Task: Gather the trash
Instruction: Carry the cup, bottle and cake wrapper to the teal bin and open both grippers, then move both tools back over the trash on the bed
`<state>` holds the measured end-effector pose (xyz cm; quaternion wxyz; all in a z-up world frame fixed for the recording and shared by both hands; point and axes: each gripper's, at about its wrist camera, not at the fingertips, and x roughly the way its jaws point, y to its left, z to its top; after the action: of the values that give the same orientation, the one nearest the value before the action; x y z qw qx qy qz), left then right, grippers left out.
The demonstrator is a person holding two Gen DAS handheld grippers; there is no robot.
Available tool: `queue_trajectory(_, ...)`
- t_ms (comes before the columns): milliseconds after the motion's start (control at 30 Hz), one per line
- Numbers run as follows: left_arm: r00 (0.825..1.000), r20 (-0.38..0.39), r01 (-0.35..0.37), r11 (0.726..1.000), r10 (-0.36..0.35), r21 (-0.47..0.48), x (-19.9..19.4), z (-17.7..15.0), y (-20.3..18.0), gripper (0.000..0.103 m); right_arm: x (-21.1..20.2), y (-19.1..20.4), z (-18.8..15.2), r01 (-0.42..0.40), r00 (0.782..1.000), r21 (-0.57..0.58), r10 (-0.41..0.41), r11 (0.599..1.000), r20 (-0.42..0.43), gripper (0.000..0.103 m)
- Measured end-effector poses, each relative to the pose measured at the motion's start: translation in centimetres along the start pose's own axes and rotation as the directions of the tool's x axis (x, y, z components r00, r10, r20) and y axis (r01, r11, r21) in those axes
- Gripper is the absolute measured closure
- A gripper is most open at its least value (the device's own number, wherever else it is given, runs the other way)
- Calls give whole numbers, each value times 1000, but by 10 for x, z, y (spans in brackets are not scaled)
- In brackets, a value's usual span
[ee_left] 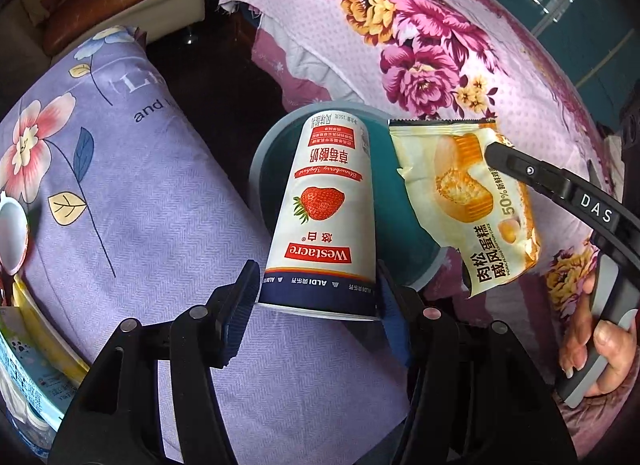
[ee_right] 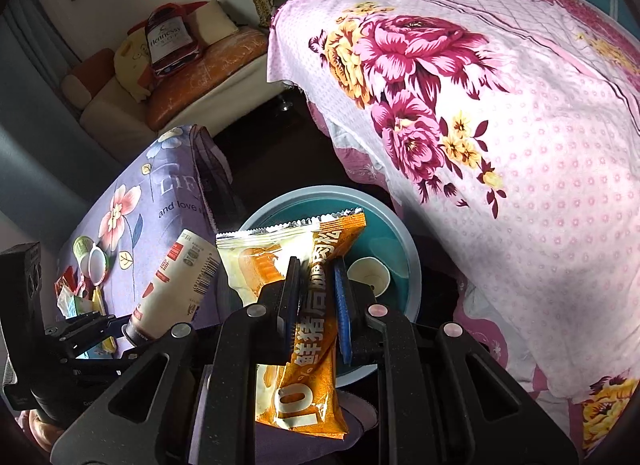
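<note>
A: Hanging over the bin [ee_left: 280, 153], is it, that cup [ee_left: 320, 217]?

B: Yes. The left gripper [ee_left: 316, 297] clamps the cup by its dark rim end, and the cup's long axis runs straight away from the fingers, closed base out over the bin's left rim. The bin stands in the dark gap between the purple cover [ee_left: 132, 193] on the left and the pink floral cover [ee_left: 460, 45] on the right.

A: And the wrapper [ee_right: 316, 289]?

B: The right gripper [ee_right: 318, 297] is nearly closed, pinching it mid-length. Its long axis also runs away from the jaws, serrated end over the bin's near rim. Seen from the right wrist, the wrapper sits more squarely over the opening, so I judge the right hand nearer a clean drop.

A: How do they look?

B: The cup is white with a strawberry and a navy band, undented. The wrapper is crinkled orange-and-cream foil, limp, likely to flutter. A paper cup [ee_right: 370, 273] already lies inside.
</note>
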<state>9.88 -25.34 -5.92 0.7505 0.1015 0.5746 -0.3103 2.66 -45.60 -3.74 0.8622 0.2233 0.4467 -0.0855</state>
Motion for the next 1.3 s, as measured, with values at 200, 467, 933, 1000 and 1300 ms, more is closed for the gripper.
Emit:
queue_trajectory(200,1000,18,-5,1000,6,-24,3,0,2,18,11,-7,-3,-1,1000,7,2,1000,-23,87)
queue_trajectory(467,999,35,-1,998,3,-66,-4,-2,18,13,22,-3,-5,3,999,2,-3,1000,-47,87)
queue_trajectory(933,999,50,18,996,-13,-83,-16,-20,34,10,23,33,-10,15,996,-42,-19,999,-92,33)
queue_trajectory(1000,998,57,20,996,-16,-87,-20,-24,37,10,22,40,-11,15,995,-50,-20,999,-98,29)
queue_trajectory(1300,996,94,12,991,0,-133,-51,-55,73,9,19,92,-25,-16,989,-128,-3,992,-146,27)
